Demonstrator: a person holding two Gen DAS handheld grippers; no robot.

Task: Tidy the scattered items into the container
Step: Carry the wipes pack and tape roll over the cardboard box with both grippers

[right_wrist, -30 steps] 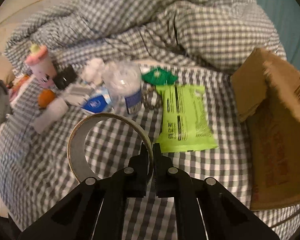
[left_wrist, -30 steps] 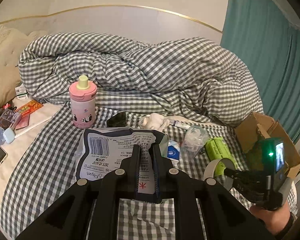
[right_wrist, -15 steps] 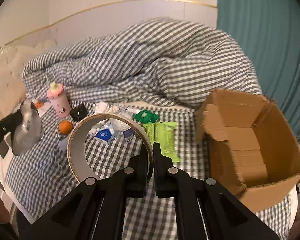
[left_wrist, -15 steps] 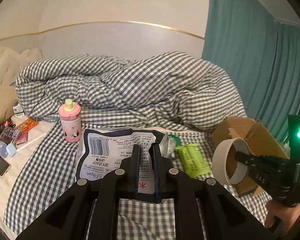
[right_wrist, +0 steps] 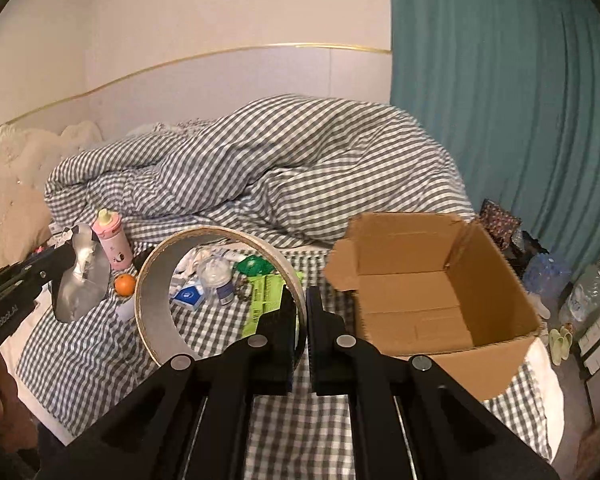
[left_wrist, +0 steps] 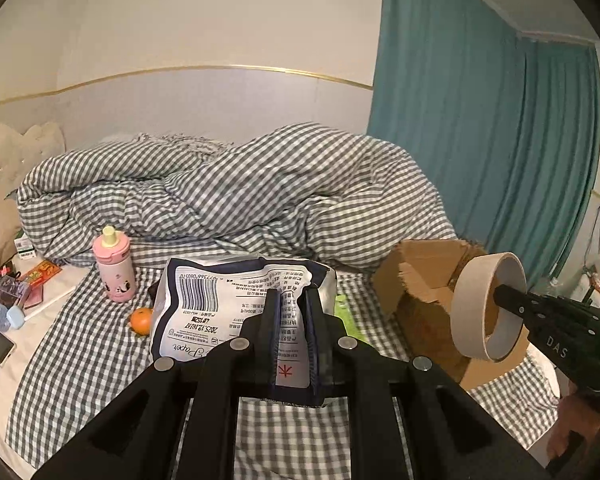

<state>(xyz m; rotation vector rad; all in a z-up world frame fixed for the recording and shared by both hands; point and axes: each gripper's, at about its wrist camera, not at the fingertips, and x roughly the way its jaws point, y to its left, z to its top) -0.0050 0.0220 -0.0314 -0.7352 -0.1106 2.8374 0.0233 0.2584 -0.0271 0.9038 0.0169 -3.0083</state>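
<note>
While left gripper (left_wrist: 292, 312) clamps a pouch (left_wrist: 228, 300), right gripper (right_wrist: 302, 312) (pinched tight) holds tape (right_wrist: 160, 280)

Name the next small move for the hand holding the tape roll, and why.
Probably carry the right gripper rightward until it is over the open cardboard box, then let go: it is shut on the tape roll, which hangs left of the box, above the bed.

White and dark-blue plastic tissue pack (left_wrist: 236, 304): upside-down barcode number "773366 060570", date "2025.12.18", word "Paper"; red mark. Black right gripper (left_wrist: 500, 294) body: "DAS"; black left gripper (right_wrist: 66, 258) body: "GenRobot.AI".
</note>
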